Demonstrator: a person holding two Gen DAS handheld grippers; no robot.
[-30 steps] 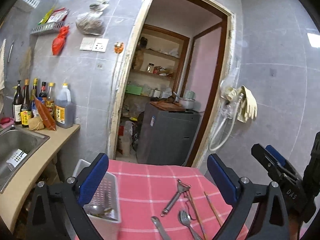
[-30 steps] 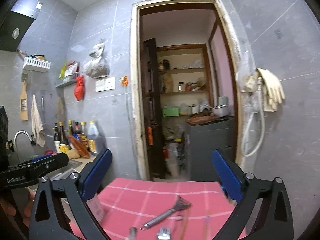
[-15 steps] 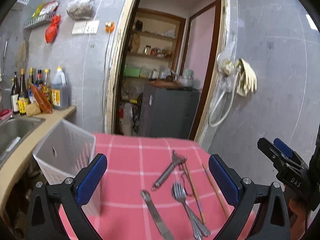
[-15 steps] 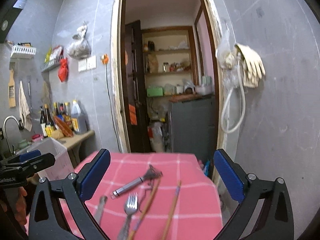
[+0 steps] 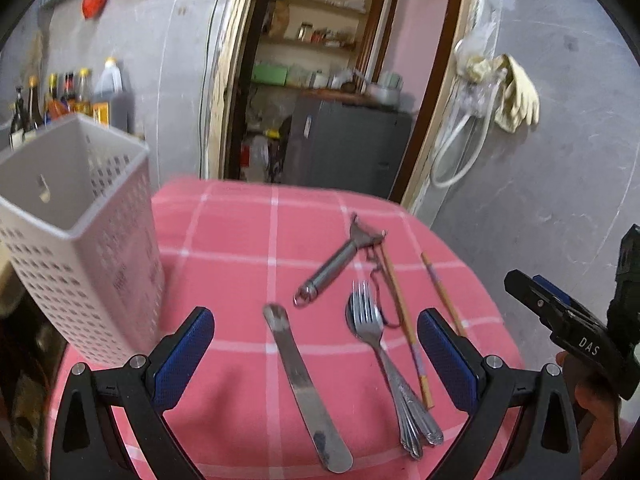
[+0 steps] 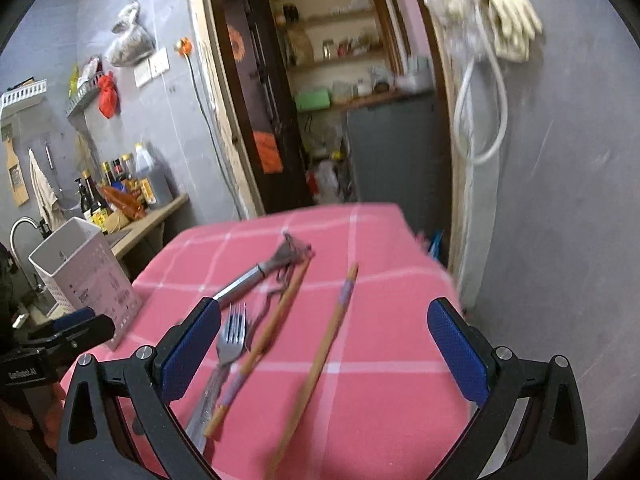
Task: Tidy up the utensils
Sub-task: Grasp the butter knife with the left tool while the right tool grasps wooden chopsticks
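Utensils lie on a pink checked tablecloth (image 5: 240, 264): a butter knife (image 5: 304, 384), forks (image 5: 380, 352), a metal peeler (image 5: 336, 264) and two wooden chopsticks (image 5: 404, 320). A white perforated basket (image 5: 76, 224) stands at the cloth's left. My left gripper (image 5: 316, 344) is open and empty above the knife and forks. My right gripper (image 6: 324, 344) is open and empty above the chopsticks (image 6: 324, 356), with the fork (image 6: 230, 340) by its left finger. The peeler (image 6: 256, 276) and basket (image 6: 84, 276) show further left.
A counter with sauce bottles (image 6: 116, 188) and a sink tap (image 6: 20, 232) lies left of the table. An open doorway (image 5: 332, 92) with a grey cabinet is behind. A hose and rubber gloves (image 5: 512, 92) hang on the right wall. The table drops off at its right edge.
Both grippers have tilted down and moved closer to the table, so the utensils now fill the lower views. The basket appears larger at the left. Both stay open.
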